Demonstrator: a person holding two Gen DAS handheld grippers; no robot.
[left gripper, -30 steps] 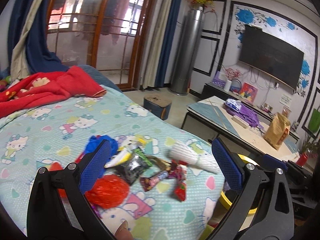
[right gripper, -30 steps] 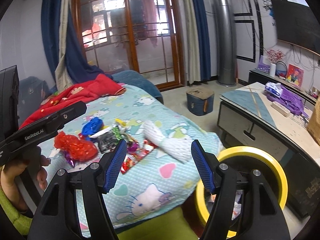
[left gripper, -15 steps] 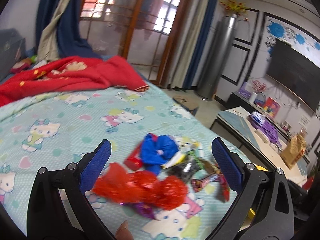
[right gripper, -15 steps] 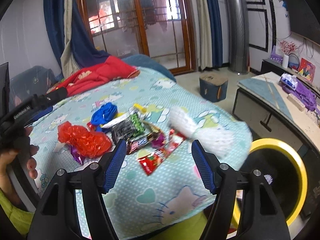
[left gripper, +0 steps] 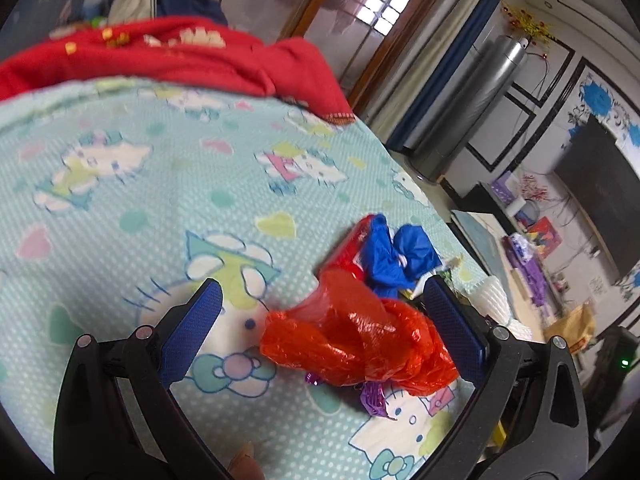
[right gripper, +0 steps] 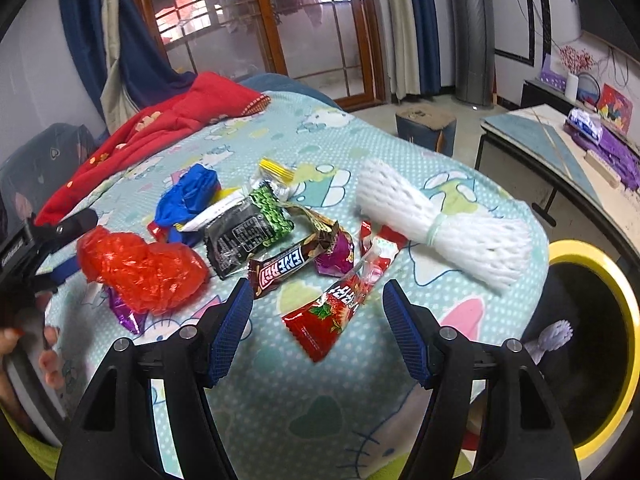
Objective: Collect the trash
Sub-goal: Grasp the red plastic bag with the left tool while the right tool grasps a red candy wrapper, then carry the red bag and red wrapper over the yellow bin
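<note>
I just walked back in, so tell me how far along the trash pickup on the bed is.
Barely begun. The litter is on the bedspread: the red plastic bag, blue bag, chocolate bar wrapper, strawberry wrapper and white foam net. Both tongs are open and empty, the left tongs framing the red bag. Everything must go into the yellow-rimmed bin.

Bright, even daylight enters through the far glass doors (right gripper: 256, 32). Shadows on the bed (right gripper: 360, 380) are soft. The left view is motion-blurred; the right is sharper. Fisheye bends the edges, corners black.
</note>
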